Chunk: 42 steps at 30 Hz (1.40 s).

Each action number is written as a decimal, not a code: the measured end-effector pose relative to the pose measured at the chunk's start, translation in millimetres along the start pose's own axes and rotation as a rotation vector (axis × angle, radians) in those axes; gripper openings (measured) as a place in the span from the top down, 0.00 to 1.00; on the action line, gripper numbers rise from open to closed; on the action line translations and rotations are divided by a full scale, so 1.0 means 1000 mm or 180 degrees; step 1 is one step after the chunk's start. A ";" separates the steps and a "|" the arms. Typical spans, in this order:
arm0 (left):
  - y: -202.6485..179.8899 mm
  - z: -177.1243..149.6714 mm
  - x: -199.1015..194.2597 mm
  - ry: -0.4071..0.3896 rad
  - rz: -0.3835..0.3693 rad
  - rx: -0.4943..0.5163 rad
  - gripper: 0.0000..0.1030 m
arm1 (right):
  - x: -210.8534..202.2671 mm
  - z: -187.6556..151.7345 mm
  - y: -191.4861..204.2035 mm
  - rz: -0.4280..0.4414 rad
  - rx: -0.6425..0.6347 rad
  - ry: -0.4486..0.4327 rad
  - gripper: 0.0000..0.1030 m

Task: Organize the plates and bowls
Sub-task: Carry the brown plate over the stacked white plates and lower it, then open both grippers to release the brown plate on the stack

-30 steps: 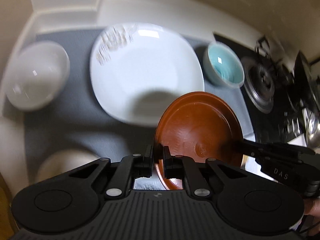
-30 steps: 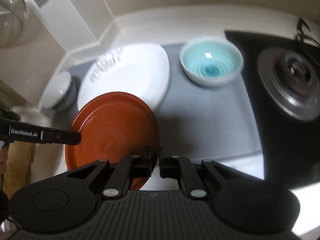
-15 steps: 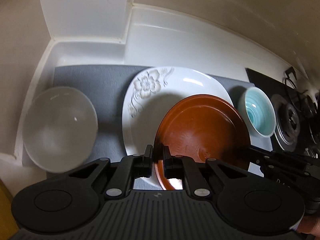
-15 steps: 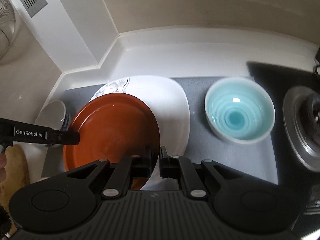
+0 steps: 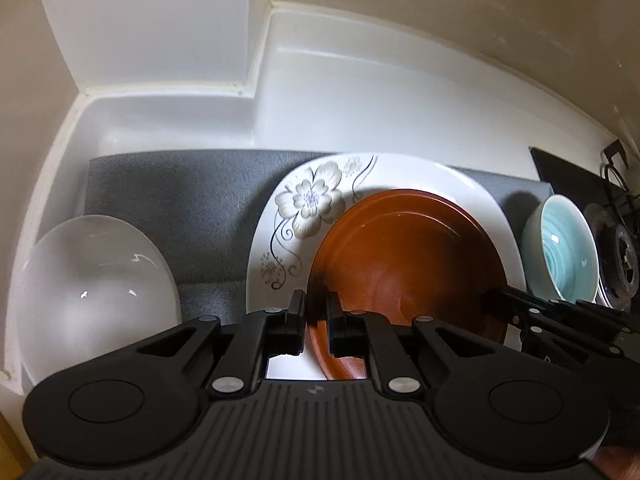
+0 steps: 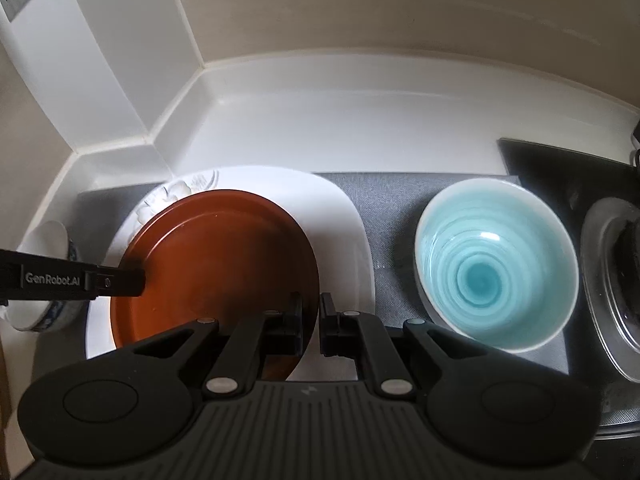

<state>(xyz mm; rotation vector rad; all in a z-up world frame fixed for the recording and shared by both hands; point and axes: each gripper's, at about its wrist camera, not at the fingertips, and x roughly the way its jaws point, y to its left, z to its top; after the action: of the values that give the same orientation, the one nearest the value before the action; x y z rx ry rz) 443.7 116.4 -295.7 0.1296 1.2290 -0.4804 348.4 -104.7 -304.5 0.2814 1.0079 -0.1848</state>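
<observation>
Brown plate (image 5: 408, 260): round, glossy, reddish-brown, shallow with a raised rim. It sits over the white plate (image 5: 308, 208), covering that plate's centre and 3 o'clock side; whether it rests on it or is just above cannot be told.

White plate: large, rounded-square, with a beige flower and dark vine pattern at its 10 o'clock corner. It lies flat on the grey mat (image 5: 192, 200).

Blue bowl (image 6: 496, 268): upright, pale outside, turquoise ringed glaze inside, at 3 o'clock of the white plate, near but apart.

White bowl (image 5: 92, 296): upright, plain inside, blue pattern outside, at 9 o'clock of the white plate.
</observation>
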 end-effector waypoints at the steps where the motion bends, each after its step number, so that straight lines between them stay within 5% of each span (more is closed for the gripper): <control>1: 0.002 0.000 0.001 0.0007 -0.0021 0.0006 0.90 | 0.002 -0.001 -0.001 0.0014 0.0023 0.0030 0.92; 5: 0.009 -0.004 -0.006 -0.0025 -0.0016 0.0002 0.90 | 0.003 -0.003 -0.004 0.0102 0.0002 0.0067 0.89; 7: 0.014 -0.007 -0.013 -0.0062 -0.0073 -0.0006 0.90 | -0.001 -0.004 -0.008 0.0121 0.0059 0.0055 0.79; 13: 0.011 -0.018 -0.023 -0.0144 -0.0214 0.0113 0.90 | -0.027 -0.012 -0.014 0.0268 0.0113 -0.0103 0.79; 20: 0.012 -0.023 0.000 0.0073 -0.0425 -0.0084 0.90 | -0.017 -0.018 -0.011 0.0364 0.0122 0.0073 0.99; 29: 0.002 -0.019 -0.005 0.0072 -0.0344 -0.0040 0.90 | -0.002 -0.025 -0.016 0.0427 0.0289 0.0106 1.00; 34: -0.014 -0.014 -0.028 -0.0070 -0.0361 0.0033 0.88 | -0.028 -0.029 -0.025 0.0564 0.0365 -0.0070 0.98; 36: -0.021 -0.011 -0.036 -0.0111 -0.0385 0.0020 0.81 | -0.043 -0.031 -0.035 0.0583 0.0404 -0.0169 0.93; 38: -0.031 -0.007 -0.040 -0.0120 -0.0370 0.0028 0.53 | -0.055 -0.031 -0.048 0.0558 0.0495 -0.0244 0.82; 40: -0.042 -0.001 -0.041 -0.0111 -0.0403 0.0015 0.44 | -0.065 -0.029 -0.066 0.0527 0.0616 -0.0284 0.60; 42: -0.052 0.004 -0.040 -0.0067 -0.0492 0.0002 0.44 | -0.073 -0.025 -0.086 0.0576 0.0769 -0.0326 0.60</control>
<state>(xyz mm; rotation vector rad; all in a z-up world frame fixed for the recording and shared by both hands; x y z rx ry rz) 415.4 79.2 -249.0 0.0299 1.2233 -0.6148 265.8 -177.0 -268.0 0.5755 0.8537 -0.1549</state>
